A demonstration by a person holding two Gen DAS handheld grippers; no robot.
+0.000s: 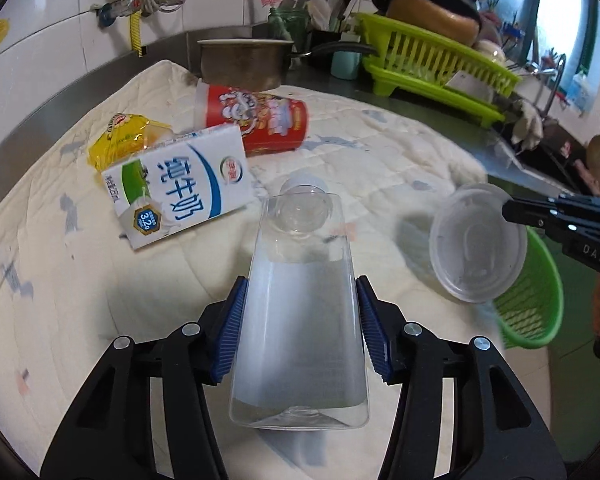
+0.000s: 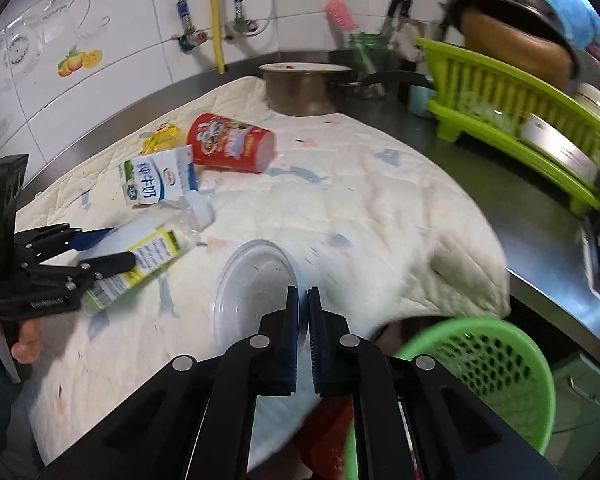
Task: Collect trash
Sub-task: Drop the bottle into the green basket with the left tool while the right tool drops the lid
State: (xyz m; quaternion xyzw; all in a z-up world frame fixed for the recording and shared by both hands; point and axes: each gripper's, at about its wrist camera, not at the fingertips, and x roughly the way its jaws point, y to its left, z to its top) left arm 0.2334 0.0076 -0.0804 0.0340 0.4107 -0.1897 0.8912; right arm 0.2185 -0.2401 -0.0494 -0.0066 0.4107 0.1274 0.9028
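A clear plastic bottle (image 1: 300,320) with a white cap sits between the blue pads of my left gripper (image 1: 300,292), which presses on both its sides. From the right wrist view the same bottle (image 2: 152,252) shows a yellow-green label, with the left gripper (image 2: 120,246) around it. My right gripper (image 2: 304,296) is shut on the rim of a clear round plastic container (image 2: 252,292), held tilted above the cloth. The left wrist view shows that container (image 1: 476,240) hanging from the right gripper (image 1: 506,210), just over a green basket (image 1: 532,312).
On the quilted white cloth (image 1: 380,152) lie a milk carton (image 1: 180,188), a red paper cup (image 1: 256,118) on its side and a yellow wrapper (image 1: 120,140). A metal pot (image 1: 244,62) and a green dish rack (image 1: 432,68) stand behind. The green basket (image 2: 480,360) hangs off the counter edge.
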